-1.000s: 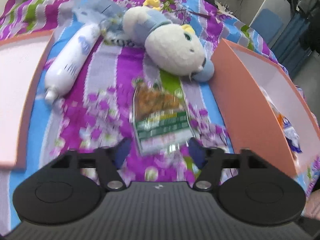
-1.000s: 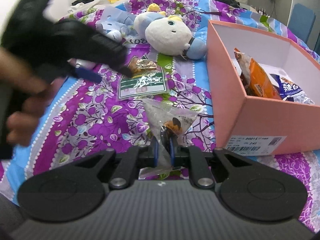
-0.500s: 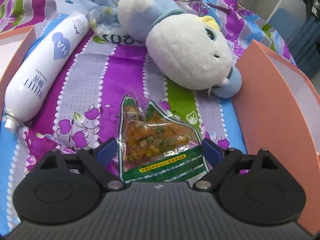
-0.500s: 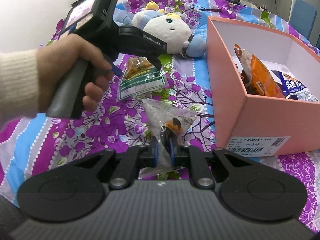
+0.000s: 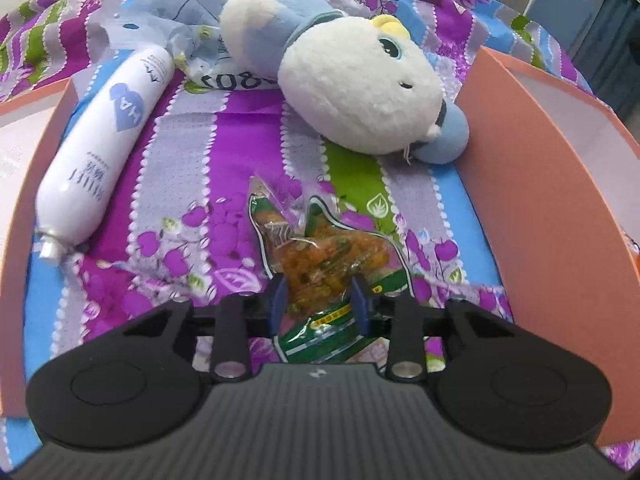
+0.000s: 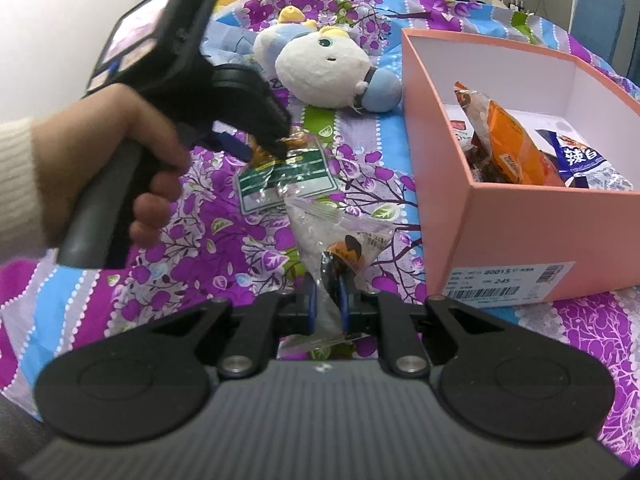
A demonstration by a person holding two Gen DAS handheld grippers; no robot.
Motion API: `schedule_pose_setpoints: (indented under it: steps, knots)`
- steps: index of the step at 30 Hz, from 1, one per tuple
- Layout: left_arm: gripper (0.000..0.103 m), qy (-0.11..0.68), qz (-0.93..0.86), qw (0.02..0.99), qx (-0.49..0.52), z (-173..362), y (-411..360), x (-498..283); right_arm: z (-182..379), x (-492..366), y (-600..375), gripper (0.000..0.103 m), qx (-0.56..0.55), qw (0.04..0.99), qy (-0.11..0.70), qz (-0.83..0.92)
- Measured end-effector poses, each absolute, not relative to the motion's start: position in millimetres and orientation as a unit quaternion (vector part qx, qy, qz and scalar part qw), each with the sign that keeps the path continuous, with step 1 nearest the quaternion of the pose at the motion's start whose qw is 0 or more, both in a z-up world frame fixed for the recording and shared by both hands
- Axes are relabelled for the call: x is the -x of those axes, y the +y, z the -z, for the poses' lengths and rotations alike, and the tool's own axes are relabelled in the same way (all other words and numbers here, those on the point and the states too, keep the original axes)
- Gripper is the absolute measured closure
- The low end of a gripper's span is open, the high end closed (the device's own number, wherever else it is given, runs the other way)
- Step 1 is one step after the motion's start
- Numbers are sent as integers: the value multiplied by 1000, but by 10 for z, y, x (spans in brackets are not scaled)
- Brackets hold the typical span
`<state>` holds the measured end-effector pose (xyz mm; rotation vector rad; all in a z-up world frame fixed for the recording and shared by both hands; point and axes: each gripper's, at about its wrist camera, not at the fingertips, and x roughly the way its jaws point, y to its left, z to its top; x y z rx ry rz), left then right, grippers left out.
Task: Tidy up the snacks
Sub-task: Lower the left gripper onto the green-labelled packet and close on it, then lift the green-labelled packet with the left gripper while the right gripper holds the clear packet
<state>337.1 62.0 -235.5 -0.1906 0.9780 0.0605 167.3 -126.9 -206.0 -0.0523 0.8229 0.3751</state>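
Note:
My left gripper (image 5: 319, 300) is shut on a green snack packet (image 5: 324, 264) with orange pieces inside; the packet bunches up between the blue fingers on the purple bedspread. The same packet shows in the right wrist view (image 6: 286, 178) under the hand-held left gripper (image 6: 268, 148). My right gripper (image 6: 328, 304) is shut on a clear snack bag (image 6: 340, 240) with a dark orange-and-black item inside. A pink box (image 6: 532, 224) at the right holds several snack packets, one orange (image 6: 508, 148), one blue (image 6: 580, 160).
A white-and-blue plush toy (image 5: 360, 80) lies beyond the packet. A white bottle (image 5: 104, 152) lies at the left beside a pink lid (image 5: 28, 200). The pink box wall (image 5: 552, 216) rises close on the right. A crumpled blue bag (image 5: 168, 20) lies at the back.
My left gripper moved down over the green packet and closed on it, crumpling it. My right gripper has kept its hold on the clear bag without moving.

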Motion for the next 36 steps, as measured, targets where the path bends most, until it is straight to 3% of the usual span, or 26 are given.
schedule_pose_setpoints:
  steps: [16, 28, 31, 36]
  knots:
    - [73, 459, -23, 878, 131, 1960, 666, -2211, 1931, -1523, -1460, 88, -4, 901, 398, -171]
    - [75, 487, -27, 861, 148, 2097, 609, -1537, 1905, -1419, -1529, 88, -21, 894, 414, -171]
    - [92, 481, -23, 864, 150, 1960, 632, -1525, 1783, -1394, -1540, 88, -19, 899, 404, -170]
    - [101, 460, -6, 877, 138, 1631, 621, -1585, 1514, -1406, -1584, 88, -22, 907, 384, -171]
